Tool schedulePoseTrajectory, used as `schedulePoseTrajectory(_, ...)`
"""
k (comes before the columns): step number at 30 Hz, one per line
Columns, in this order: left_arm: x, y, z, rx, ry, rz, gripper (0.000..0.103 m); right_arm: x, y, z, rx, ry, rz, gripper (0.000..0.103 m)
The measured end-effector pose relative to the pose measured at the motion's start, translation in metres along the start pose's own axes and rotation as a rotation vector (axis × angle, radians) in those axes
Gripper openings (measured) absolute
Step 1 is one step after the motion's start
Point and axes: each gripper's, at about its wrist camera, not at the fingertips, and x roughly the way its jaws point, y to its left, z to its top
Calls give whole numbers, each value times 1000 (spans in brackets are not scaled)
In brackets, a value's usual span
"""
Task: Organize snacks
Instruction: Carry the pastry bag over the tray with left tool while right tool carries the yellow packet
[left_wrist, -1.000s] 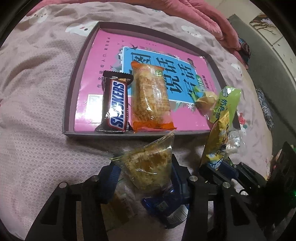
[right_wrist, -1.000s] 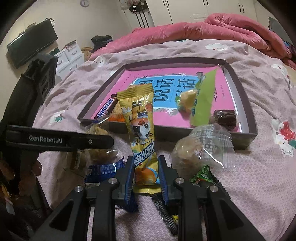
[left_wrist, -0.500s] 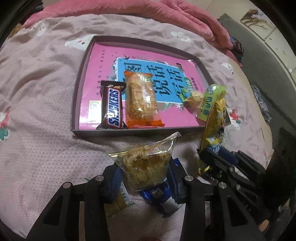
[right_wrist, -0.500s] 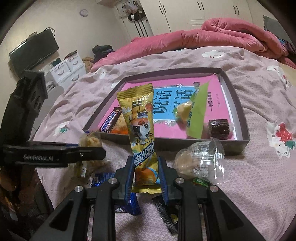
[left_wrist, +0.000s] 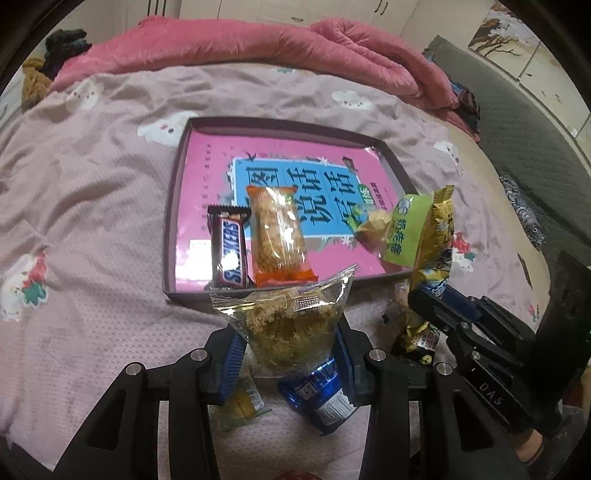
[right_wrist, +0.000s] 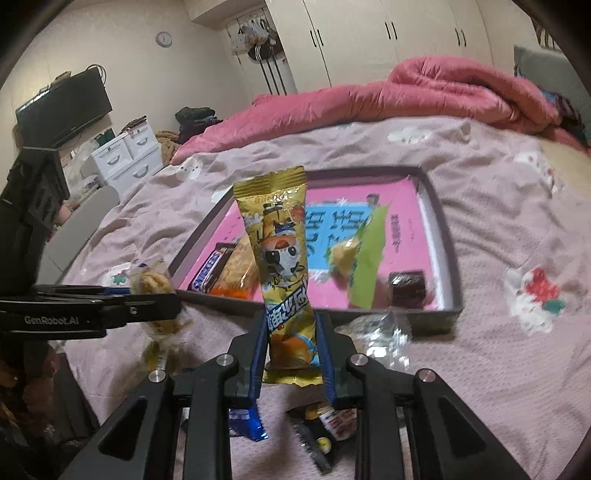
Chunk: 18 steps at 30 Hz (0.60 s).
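Observation:
My left gripper (left_wrist: 290, 341) is shut on a clear packet of crumbly brown snack (left_wrist: 291, 321), held up just in front of the tray's near wall. My right gripper (right_wrist: 291, 334) is shut on a tall yellow snack packet (right_wrist: 282, 266) with a cartoon figure, standing upright between the pads. The dark shallow tray (left_wrist: 173, 192) with a pink and blue printed floor lies on the bed. In it are a Snickers bar (left_wrist: 229, 251), an orange-ended cake packet (left_wrist: 279, 240), a green packet (left_wrist: 402, 229) and a dark brown square sweet (right_wrist: 408, 288).
Loose snacks lie on the pink bedspread under the grippers: a blue packet (left_wrist: 321, 398), a yellow one (left_wrist: 240, 406), a crumpled clear wrapper (right_wrist: 380, 332). A rumpled pink duvet (right_wrist: 406, 96) lies behind the tray. White drawers (right_wrist: 125, 155) and a television (right_wrist: 62, 110) stand at the left.
Both grippers have risen with their packets, so the tray looks smaller and farther. The left jaws closed a little on the clear packet early in the second.

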Motion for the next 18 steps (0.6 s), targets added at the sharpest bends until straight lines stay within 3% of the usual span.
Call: schedulePoseTrajectory(18, -14, 7, 7, -25, -44, 15, 45, -12, -6, 11, 12, -59, -21, 26)
